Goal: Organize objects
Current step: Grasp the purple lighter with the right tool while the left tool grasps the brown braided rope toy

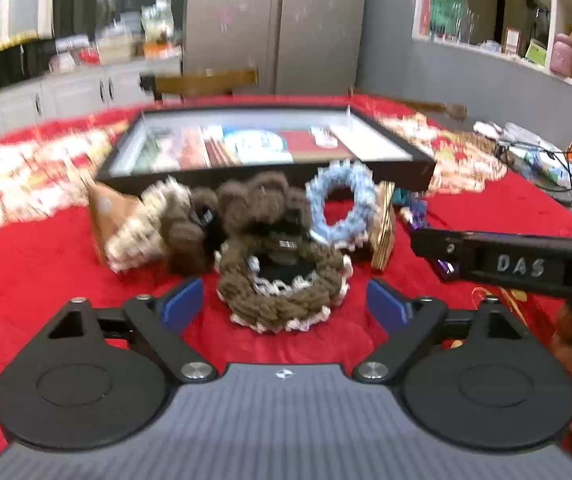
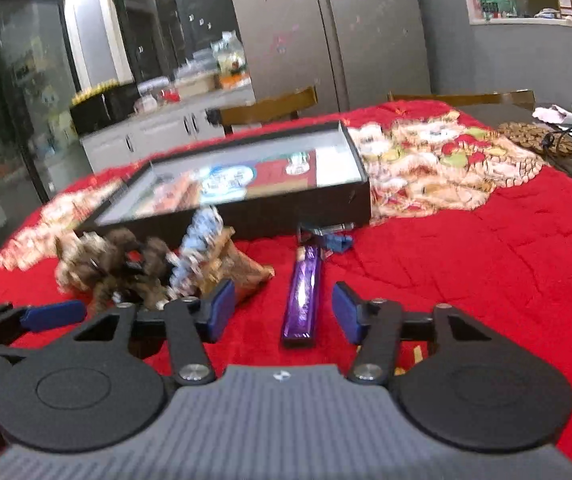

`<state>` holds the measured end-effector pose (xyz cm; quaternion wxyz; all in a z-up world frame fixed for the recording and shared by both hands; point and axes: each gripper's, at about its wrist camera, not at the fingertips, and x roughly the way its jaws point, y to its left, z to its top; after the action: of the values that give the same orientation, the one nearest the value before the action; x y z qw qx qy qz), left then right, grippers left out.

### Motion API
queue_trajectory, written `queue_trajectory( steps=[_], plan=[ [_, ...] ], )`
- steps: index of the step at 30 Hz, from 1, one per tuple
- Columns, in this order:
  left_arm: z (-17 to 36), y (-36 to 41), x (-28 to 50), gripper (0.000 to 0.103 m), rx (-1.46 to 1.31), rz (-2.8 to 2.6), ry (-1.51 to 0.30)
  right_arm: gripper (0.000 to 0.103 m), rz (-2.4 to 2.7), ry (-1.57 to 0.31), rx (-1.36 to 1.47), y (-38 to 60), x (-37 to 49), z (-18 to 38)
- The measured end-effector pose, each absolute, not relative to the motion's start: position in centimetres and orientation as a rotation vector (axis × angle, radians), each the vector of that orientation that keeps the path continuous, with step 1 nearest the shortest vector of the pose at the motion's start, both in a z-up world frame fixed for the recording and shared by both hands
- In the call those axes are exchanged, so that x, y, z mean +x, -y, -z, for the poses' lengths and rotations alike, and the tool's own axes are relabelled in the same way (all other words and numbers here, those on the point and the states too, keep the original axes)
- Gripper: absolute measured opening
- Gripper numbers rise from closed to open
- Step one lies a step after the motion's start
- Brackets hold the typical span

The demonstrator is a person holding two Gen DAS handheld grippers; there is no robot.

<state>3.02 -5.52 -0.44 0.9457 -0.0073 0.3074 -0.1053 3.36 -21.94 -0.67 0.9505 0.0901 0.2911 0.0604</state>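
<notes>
Holding both tools over a red blanket [image 1: 26,264], we see our left gripper [image 1: 284,306] at lower centre of its view with blue pads [image 1: 184,304] spread wide and nothing pressed between them. A brown crocheted scrunchie with a pale edge [image 1: 282,292] lies on the cloth in the gap ahead of those pads, touching neither. Just above it sits a darker brown scrunchie [image 1: 262,204], to the left a cream one [image 1: 146,228], and to the right a light blue scrunchie [image 1: 342,204] stands tilted against the pile. A tan wooden piece [image 1: 384,228] leans right of the blue one.

Our right gripper [image 2: 282,310] sits at lower centre of its own view, blue pads [image 2: 222,310] apart and gripping nothing. A purple rectangular bar [image 2: 304,300] lies on the blanket between them, its length running away from us, with clear cloth on both sides of it. At its far end is a small blue object [image 2: 338,242], too blurred to name.

Beyond both piles, across the middle of each frame, a shallow black box [image 2: 306,208] rests on the blanket, lined with printed paper. The scrunchie heap appears at left centre of the right view, near the box's front wall. The right tool's black body, lettered DAS, enters the left view from the right edge. A patterned cloth [image 2: 438,160] spreads beside the box at the right, and a grey refrigerator [image 2: 326,28] fills the upper background.
</notes>
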Motion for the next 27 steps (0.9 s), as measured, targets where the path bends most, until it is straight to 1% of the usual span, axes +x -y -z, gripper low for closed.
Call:
queue_trajectory(
  steps=[1,2,4,5,6,7,8,9,10,12,14,16,17,19,23,27],
  plan=[
    [0.7,5.4,3.4,0.083,-0.027,0.222,-0.647,0.05,-0.117,-0.615,0.186,21.9,3.6,0.9],
    [0.7,5.2,3.4,0.079,-0.035,0.213,-0.641,0.048,-0.114,-0.594,0.175,21.9,3.3,0.6],
    [0.8,5.3,3.3,0.076,-0.034,0.215,-0.639,0.046,-0.136,-0.576,0.157,21.5,2.9,0.6],
    [0.8,5.4,3.3,0.071,-0.025,0.208,-0.639,0.044,-0.152,-0.59,0.151,21.4,3.0,0.7],
    [0.8,5.4,3.3,0.069,-0.024,0.204,-0.637,0.039,-0.162,-0.61,0.147,21.2,3.2,0.8],
    [0.8,5.3,3.3,0.064,-0.033,0.204,-0.635,0.04,-0.153,-0.623,0.14,21.1,3.4,0.9],
    [0.8,5.0,3.3,0.056,-0.048,0.198,-0.632,0.043,-0.142,-0.621,0.135,21.0,3.4,0.9],
    [0.8,4.7,3.3,0.051,-0.066,0.186,-0.628,0.037,-0.14,-0.623,0.127,20.9,3.3,0.9],
    [0.7,4.3,3.2,0.046,-0.081,0.18,-0.627,0.036,-0.141,-0.623,0.125,20.8,3.3,0.8],
    [0.7,3.9,3.2,0.042,-0.108,0.18,-0.624,0.036,-0.144,-0.623,0.126,20.8,3.2,0.8],
    [0.6,3.9,3.0,0.034,-0.109,0.186,-0.619,0.036,-0.148,-0.624,0.138,20.9,3.2,0.8],
    [0.5,4.0,2.8,0.029,-0.105,0.198,-0.612,0.033,-0.142,-0.623,0.164,21.4,3.4,0.9],
    [0.4,4.0,2.7,0.028,-0.105,0.199,-0.609,0.029,-0.131,-0.623,0.181,21.6,3.4,0.9],
    [0.4,4.0,2.5,0.028,-0.105,0.195,-0.605,0.026,-0.141,-0.621,0.221,22.2,3.5,0.9],
    [0.2,3.9,1.9,0.026,-0.104,0.177,-0.57,0.024,-0.153,-0.616,0.268,22.9,3.4,1.0],
    [-0.5,4.0,0.6,0.026,-0.085,0.195,-0.482,0.024,-0.158,-0.608,0.274,23.0,3.3,0.9]
  ],
)
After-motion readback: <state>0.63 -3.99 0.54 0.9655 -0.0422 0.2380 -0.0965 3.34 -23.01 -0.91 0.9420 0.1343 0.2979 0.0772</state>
